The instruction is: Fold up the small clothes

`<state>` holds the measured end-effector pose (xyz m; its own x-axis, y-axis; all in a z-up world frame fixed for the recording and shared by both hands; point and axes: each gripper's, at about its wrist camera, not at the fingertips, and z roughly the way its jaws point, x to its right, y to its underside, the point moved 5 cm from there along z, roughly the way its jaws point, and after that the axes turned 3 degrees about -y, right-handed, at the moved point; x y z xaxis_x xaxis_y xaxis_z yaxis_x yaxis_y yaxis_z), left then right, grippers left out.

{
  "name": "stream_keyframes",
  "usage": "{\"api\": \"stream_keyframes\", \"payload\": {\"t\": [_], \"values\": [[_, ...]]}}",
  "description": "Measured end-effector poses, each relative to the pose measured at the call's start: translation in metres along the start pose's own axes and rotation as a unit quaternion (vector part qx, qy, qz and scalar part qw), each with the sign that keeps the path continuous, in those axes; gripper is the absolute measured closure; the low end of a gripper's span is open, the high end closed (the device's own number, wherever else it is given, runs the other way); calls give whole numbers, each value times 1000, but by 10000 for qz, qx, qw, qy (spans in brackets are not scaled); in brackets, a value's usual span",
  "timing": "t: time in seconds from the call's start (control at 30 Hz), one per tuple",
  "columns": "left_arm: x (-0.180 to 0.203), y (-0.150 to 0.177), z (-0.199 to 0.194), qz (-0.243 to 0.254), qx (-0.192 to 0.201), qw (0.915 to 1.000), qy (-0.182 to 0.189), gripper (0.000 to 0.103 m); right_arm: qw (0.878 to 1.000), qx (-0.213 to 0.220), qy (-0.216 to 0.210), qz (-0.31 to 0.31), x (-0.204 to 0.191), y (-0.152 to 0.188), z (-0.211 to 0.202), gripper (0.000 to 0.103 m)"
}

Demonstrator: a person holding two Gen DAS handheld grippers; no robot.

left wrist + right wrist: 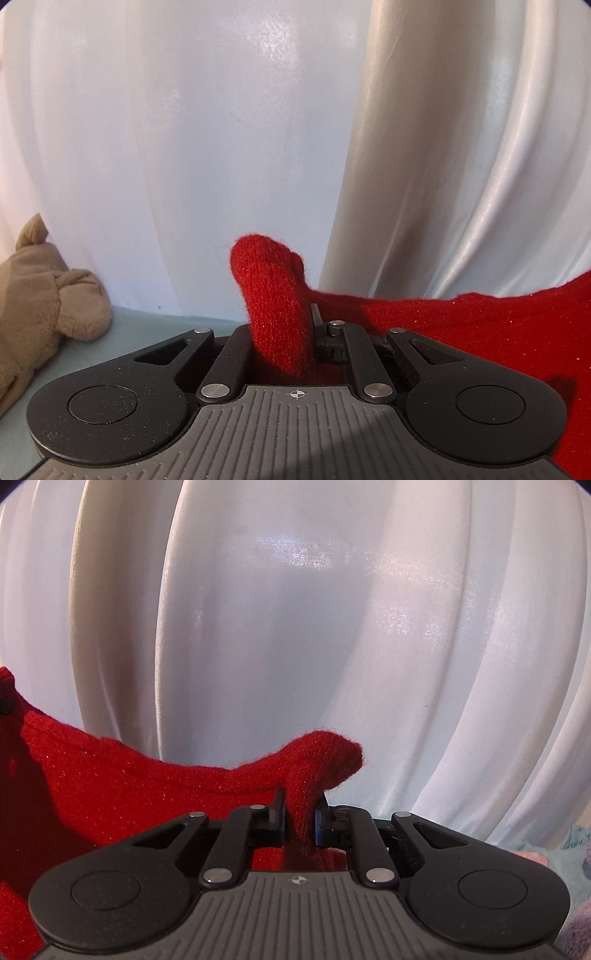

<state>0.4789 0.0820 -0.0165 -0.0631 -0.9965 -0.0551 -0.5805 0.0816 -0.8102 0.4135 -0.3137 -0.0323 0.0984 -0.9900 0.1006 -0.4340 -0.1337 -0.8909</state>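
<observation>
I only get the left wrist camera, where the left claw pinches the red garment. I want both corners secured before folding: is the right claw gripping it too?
Observer: Yes. The right claw is shut on a bunched corner of the red garment, with a tuft poking up past its fingers.
Operator: Is anything lying on its far side?
Observer: A pale blue cloth lies at the lower right edge of that view, apart from the claw.
</observation>
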Motion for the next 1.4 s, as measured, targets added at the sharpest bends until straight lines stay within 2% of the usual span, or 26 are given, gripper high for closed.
{"api": "stream_keyframes", "payload": {"t": [0.23,0.37,0.53,0.63,0.67,0.7,0.73,0.77,0.83,0.87,0.97,1.0,1.07,1.13,1.2,1.33,1.37,1.4], "values": [[23,21,47,576,-248,9969,-481,93,9980,-332,405,-348,-9,13,46,91],[18,35,67,424,-537,9959,-590,92,9960,-584,493,-470,-10,23,64,91],[14,53,76,569,-594,9935,-787,90,9926,-879,701,-463,1,35,80,92],[11,53,76,499,-585,9928,-918,76,9910,-1095,683,-345,8,48,90,92],[6,52,73,403,-584,9927,-973,63,9909,-1106,694,-334,9,51,89,91],[1,50,69,264,-580,9924,-1054,45,9903,-1086,777,-390,9,50,87,82],[-8,48,60,86,-558,9919,-1141,42,9882,-1108,954,-452,11,51,83,67],[-15,46,50,-70,-517,9921,-1145,45,9862,-1112,1142,-443,13,48,76,63],[-30,45,23,-417,-412,9932,-1003,45,9873,-989,1227,-219,18,43,54,61],[-36,47,8,-603,-375,9942,-803,41,9896,-880,1134,-71,19,40,38,61],[-49,62,-34,-1091,-344,9930,-284,31,9960,-671,518,286,8,43,-12,53],[-51,70,-46,-1190,-359,9921,-163,31,9967,-649,325,358,1,46,-29,50],[-51,85,-60,-1302,-412,9906,-6,31,9967,-663,-83,467,-15,57,-54,47],[-46,102,-65,-1284,-632,9896,107,31,9948,-716,-379,610,-31,72,-69,47],[-40,118,-63,-1200,-859,9890,73,33,9921,-840,-626,689,-46,86,-73,48],[-43,137,-52,-1311,-1077,9855,87,33,9948,-759,-421,526,-60,101,-74,49],[-46,137,-50,-1418,-1100,9836,177,37,9952,-812,-324,451,-60,103,-73,49],[-47,138,-50,-1494,-1110,9821,287,49,9949,-878,-244,442,-58,105,-74,50]]}}
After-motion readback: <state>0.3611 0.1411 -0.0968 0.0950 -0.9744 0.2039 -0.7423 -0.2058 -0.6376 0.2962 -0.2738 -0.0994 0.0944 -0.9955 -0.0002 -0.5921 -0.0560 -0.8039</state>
